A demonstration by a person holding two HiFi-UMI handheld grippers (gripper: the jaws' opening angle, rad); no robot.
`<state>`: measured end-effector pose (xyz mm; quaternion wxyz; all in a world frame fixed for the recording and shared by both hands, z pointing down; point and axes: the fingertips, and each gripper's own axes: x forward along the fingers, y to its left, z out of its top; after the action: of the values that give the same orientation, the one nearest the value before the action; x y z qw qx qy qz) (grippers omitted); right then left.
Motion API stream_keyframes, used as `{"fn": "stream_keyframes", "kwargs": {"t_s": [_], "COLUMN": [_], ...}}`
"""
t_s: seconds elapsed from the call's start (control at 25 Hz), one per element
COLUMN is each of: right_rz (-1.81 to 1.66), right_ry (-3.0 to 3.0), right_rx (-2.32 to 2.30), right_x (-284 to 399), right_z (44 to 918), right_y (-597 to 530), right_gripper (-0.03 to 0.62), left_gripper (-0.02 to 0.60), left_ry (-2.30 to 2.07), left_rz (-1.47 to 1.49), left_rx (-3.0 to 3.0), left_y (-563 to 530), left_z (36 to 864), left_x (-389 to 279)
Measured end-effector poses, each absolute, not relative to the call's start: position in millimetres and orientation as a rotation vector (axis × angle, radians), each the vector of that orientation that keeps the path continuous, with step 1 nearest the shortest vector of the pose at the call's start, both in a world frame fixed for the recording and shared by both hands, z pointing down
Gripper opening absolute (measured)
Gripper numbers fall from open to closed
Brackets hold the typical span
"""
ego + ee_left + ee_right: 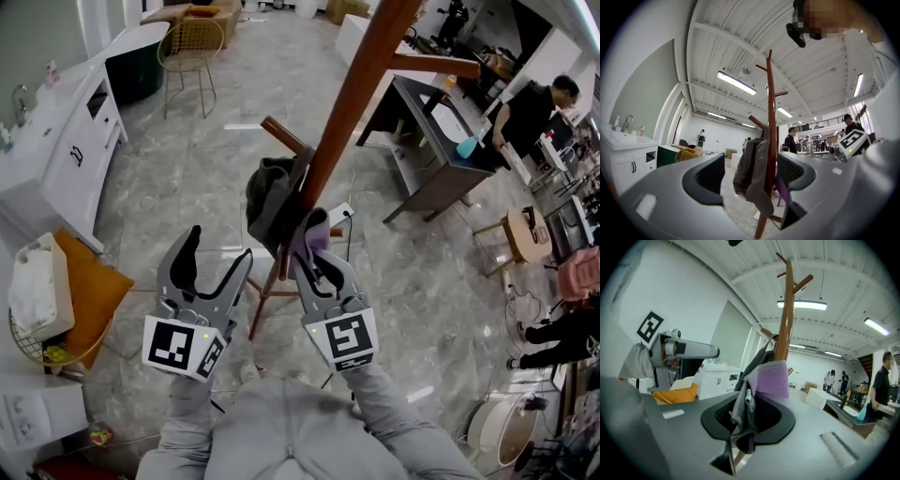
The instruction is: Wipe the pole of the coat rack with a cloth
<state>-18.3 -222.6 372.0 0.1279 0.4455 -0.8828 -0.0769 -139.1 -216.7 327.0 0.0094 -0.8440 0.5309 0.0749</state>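
The brown coat rack pole [352, 103] slants from the top of the head view down to its legs on the floor. A dark grey garment [270, 199] hangs from a peg on its left side. My right gripper [314, 246] is shut on a purple and grey cloth [315, 229], which sits against the pole just below the garment. In the right gripper view the cloth [770, 379] bunches between the jaws with the pole [787, 319] right behind it. My left gripper [218, 248] stands open and empty, left of the pole. Its own view shows the pole [770, 136] and garment [751, 171] ahead between its jaws.
A white cabinet with a sink [66, 141] lines the left wall. A basket with an orange cushion [89, 291] is at my near left. A wire chair [192, 47] stands behind, a dark table [441, 155] to the right, and a person [530, 112] beyond it.
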Motion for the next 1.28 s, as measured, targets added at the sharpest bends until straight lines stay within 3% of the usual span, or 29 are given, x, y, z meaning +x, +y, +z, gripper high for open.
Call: {"fn": "stream_keyframes", "kwargs": {"t_s": [0.32, 0.64, 1.28], "right_rz": [-0.362, -0.648, -0.015], "right_ry": [-2.598, -2.649, -2.526], "right_rx": [1.516, 1.573, 1.456], "right_x": [37.5, 48.6, 10.5], "right_z": [290.8, 194.5, 381.9], "right_y": [-211.7, -211.8, -285.8], "right_gripper": [0.055, 0.055, 0.055], "left_gripper": [0.377, 0.377, 0.377], "left_ry": [1.612, 1.599, 1.724], "left_rz": [0.253, 0.278, 0.249], "left_rx": [-2.65, -2.658, -2.632], "left_y": [-217.0, -217.3, -211.9], "left_z": [319.9, 317.8, 339.1], "left_x": [-126.3, -122.8, -153.1]}}
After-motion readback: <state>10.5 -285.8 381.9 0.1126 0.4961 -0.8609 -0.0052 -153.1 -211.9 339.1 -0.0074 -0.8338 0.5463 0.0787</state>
